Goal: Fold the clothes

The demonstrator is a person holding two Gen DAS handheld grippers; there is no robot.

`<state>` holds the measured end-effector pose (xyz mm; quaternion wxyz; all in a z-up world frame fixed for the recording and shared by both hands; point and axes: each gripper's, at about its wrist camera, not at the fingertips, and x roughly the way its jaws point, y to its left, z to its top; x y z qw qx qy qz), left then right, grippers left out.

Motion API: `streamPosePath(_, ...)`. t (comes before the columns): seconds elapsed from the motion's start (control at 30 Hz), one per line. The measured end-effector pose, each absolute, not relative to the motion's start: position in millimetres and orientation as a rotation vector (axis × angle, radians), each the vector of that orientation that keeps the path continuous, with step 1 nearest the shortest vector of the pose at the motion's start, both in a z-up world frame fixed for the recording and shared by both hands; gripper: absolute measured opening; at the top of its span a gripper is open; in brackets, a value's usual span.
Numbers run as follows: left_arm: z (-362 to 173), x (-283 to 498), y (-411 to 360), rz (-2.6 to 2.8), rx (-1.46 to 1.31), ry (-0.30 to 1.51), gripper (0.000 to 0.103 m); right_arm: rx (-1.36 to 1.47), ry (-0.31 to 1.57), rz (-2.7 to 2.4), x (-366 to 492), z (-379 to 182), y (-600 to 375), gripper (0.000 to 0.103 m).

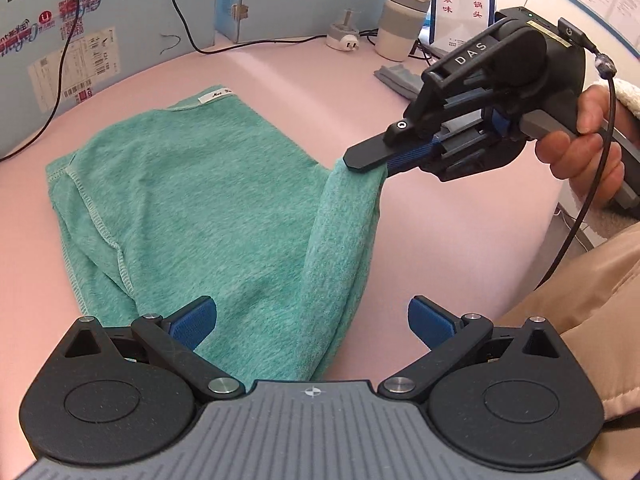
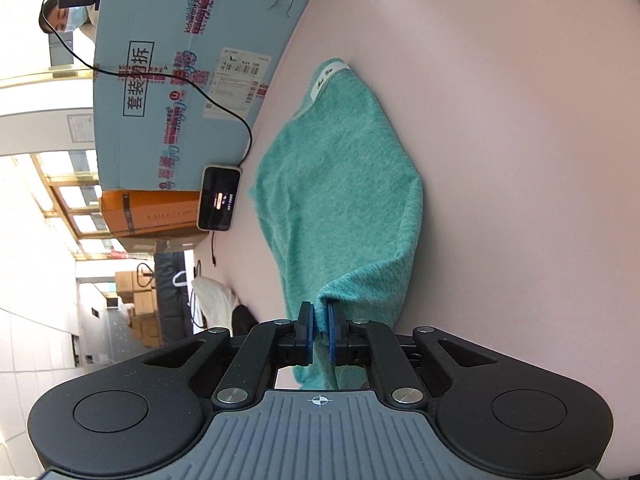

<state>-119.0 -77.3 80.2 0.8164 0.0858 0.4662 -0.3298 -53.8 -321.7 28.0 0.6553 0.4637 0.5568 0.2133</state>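
A teal fleece garment (image 1: 192,192) with a white label lies on the pink table (image 1: 280,76). My left gripper (image 1: 312,322) is open just above the garment's near edge, its blue pads (image 1: 196,320) wide apart and empty. My right gripper (image 1: 362,166) is shut on the garment's right corner and lifts it off the table, so a fold of cloth hangs from it. In the right wrist view the garment (image 2: 336,184) stretches away from my right gripper (image 2: 319,320), with cloth pinched between the blue pads (image 2: 306,330).
Blue cardboard boxes (image 1: 120,28) and black cables stand along the table's far edge. A white cup (image 1: 402,24), a charger (image 1: 344,36) and a grey cloth (image 1: 398,80) sit at the back right. A phone (image 2: 219,198) leans on the boxes.
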Motion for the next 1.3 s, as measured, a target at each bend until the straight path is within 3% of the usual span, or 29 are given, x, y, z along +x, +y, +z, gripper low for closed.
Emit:
streamPosePath(0.27,80.6,-119.9,-89.0,-0.735,0.202,0.953,0.103,1.185,1.183,0.483,-48.8,24.7,-328.3,0.008)
streamPosePath(0.43,66.0,-118.0,-102.1,-0.746,0.241,0.983,0.1,1.096,1.182,0.481,-47.4,30.5,-330.8,0.009)
streamPosePath(0.57,70.2,-122.3,-94.4,-0.741,0.215,0.981,0.1,0.93,1.227,0.44,-58.6,36.2,-345.2,0.015)
streamPosePath(0.63,68.2,-119.7,-85.4,-0.726,0.153,1.003,0.1,0.92,1.261,0.407,-69.6,30.4,-359.7,0.031)
streamPosePath(0.7,66.7,-118.5,-79.9,-0.71,0.118,1.019,0.1,0.921,1.309,0.373,-80.0,19.2,-369.4,0.038)
streamPosePath(0.97,63.0,-119.4,-80.4,-0.697,0.123,1.046,0.101,0.953,1.407,0.416,-96.6,-14.9,-351.4,0.038)
streamPosePath(1.3,62.0,-123.0,-79.9,-0.664,0.132,1.053,0.101,0.81,1.39,0.473,-91.4,-5.5,-327.9,0.033)
